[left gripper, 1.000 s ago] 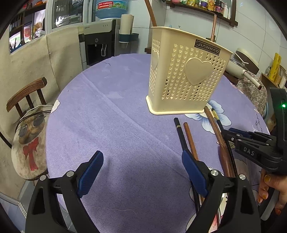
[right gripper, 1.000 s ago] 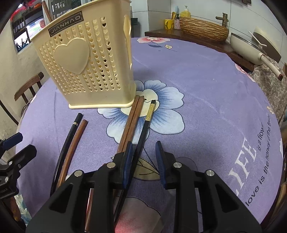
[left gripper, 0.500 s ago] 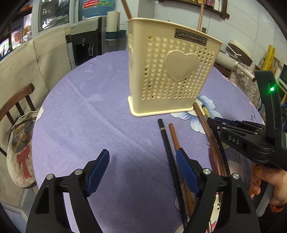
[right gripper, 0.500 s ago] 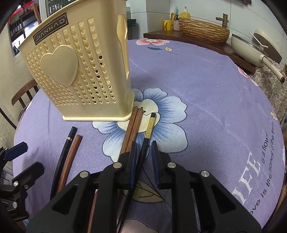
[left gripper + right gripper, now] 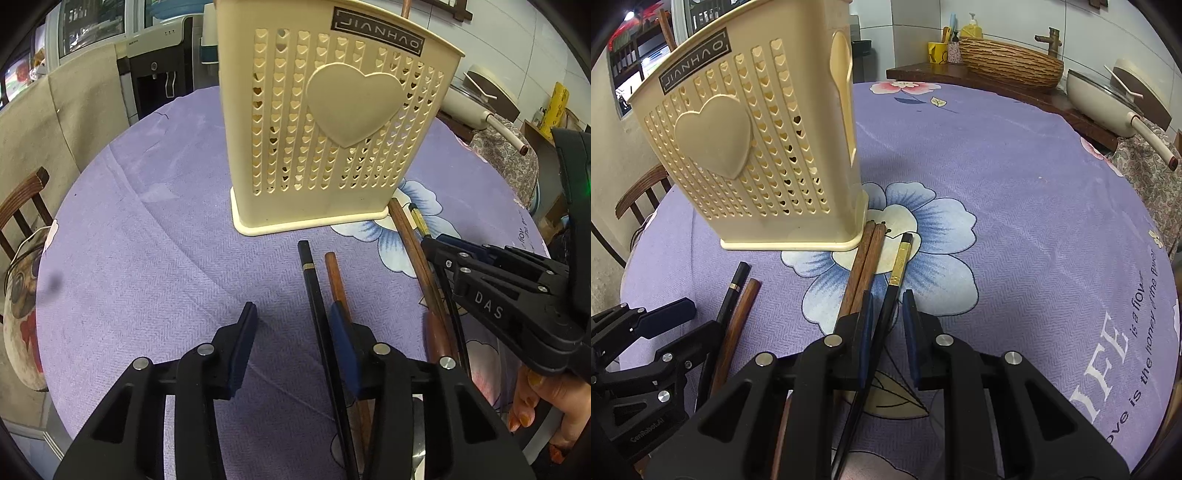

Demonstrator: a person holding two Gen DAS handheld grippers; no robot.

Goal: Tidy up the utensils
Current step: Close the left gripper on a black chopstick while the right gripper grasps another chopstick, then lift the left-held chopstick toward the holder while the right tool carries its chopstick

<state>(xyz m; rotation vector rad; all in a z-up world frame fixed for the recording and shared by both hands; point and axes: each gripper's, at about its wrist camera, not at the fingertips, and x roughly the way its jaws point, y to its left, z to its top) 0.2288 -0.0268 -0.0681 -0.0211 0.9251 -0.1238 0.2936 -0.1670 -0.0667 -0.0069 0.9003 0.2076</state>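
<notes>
black chopstick (image 5: 892,295) lain between pads of right gripper (image 5: 886,328), jaws narrowly apart | second black chopstick (image 5: 314,284) framed by parted left gripper (image 5: 293,332) | cream basket (image 5: 328,122) stood just ahead on purple tablecloth (image 5: 147,240)

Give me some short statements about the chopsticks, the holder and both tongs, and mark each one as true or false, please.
1. The cream holder stands upright on the purple tablecloth. True.
2. The right tongs straddle a black chopstick with a gold tip. True.
3. The left tongs are closed on a spoon. False: they are open, with a black chopstick between the pads.
4. All chopsticks on the cloth are black. False: a brown pair lies beside the holder.
</notes>
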